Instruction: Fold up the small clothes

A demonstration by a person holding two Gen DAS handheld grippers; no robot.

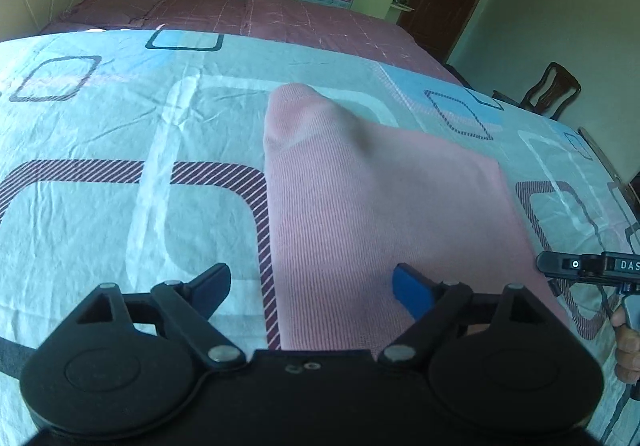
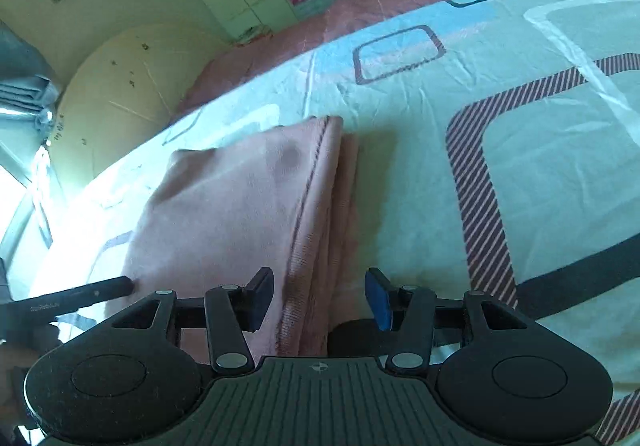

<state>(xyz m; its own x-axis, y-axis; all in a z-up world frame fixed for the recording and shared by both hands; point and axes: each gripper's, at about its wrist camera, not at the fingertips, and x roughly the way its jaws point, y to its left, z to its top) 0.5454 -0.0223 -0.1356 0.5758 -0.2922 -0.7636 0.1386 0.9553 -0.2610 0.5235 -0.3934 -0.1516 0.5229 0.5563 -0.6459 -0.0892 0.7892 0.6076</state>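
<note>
Bed sheet (image 1: pixel 100 149), patterned; pink garment (image 1: pixel 380 205) lies folded, right of centre. Left gripper (image 1: pixel 316 290) spread wide, right gripper (image 2: pixel 320 298) half-spread, both empty. Likely next: regrip near edge squarely, keep layers aligned.

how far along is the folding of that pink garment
Done: the pink garment lies on the patterned bedsheet doubled over, its layered edges stacked in the right wrist view. In hand: nothing; the left gripper and right gripper are both open with no cloth pinched. Left: perhaps one more fold or tidying, since the far end still bulges up; I cannot tell if more is planned.
</note>
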